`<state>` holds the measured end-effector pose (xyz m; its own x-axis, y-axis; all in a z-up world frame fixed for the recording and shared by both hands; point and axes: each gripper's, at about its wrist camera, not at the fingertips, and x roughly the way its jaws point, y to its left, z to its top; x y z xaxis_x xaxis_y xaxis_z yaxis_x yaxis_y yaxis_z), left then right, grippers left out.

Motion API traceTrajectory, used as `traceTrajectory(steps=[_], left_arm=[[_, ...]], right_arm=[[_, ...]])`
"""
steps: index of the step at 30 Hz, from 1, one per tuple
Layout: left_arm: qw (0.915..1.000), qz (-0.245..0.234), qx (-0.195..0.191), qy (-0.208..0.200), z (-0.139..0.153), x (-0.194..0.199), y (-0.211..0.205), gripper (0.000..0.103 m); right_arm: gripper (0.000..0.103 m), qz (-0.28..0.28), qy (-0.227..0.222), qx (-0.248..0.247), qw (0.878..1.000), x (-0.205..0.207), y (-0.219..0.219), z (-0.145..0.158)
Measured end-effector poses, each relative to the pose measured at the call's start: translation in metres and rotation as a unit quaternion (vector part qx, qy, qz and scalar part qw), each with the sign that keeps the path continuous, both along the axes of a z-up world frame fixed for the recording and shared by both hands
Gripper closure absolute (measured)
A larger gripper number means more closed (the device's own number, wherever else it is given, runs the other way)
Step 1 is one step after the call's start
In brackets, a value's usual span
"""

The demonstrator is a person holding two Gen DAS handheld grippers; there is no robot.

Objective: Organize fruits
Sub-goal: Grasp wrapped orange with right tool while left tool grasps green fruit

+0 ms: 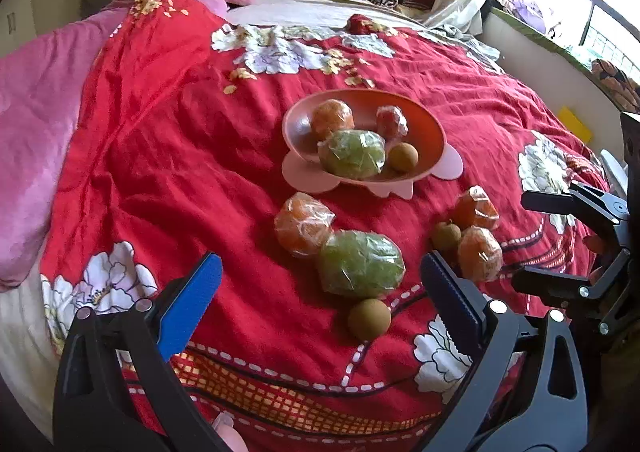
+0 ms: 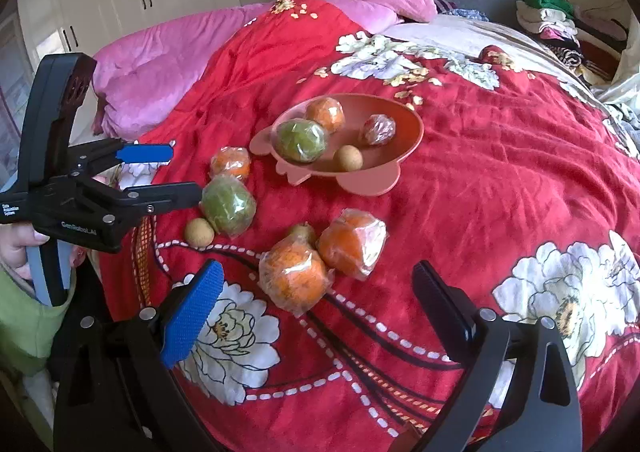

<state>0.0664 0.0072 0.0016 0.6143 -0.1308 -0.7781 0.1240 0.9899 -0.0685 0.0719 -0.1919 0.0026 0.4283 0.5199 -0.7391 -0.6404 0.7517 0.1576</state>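
On red quilt, wrapped fruits beside pink bowl

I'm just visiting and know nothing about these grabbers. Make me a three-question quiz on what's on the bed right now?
1. How many fruits lie in the pink bowl?
2. True or false: the left gripper is shut on the green fruit on the bedspread.
3. Which fruit lies nearest the right gripper: (a) a wrapped orange, (b) the red fruit, (c) a small brown fruit?

Key: 1. Four. 2. False; its jaws are open and touch nothing. 3. (a).
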Motion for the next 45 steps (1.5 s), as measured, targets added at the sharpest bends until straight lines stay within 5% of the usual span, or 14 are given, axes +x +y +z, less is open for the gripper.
traceTrajectory(steps=[24, 32, 45], left_arm=[[0.9989, -0.023, -0.032, 0.024, -0.017, 0.004, -0.008, 0.010], [0.9984, -0.029, -0.040, 0.026, -0.021, 0.005, -0.010, 0.013], [0.9982, -0.028, -0.045, 0.030, -0.026, 0.008, -0.010, 0.024]], right_arm=[[0.010, 0.020, 0.035, -0.008, 0.999, -0.007, 0.009, -0.021], [0.041, 0.025, 0.040, -0.003, 0.999, -0.002, 0.016, -0.027], [0.060, 0.023, 0.021, -0.009, 0.999, 0.005, 0.025, -0.035]])
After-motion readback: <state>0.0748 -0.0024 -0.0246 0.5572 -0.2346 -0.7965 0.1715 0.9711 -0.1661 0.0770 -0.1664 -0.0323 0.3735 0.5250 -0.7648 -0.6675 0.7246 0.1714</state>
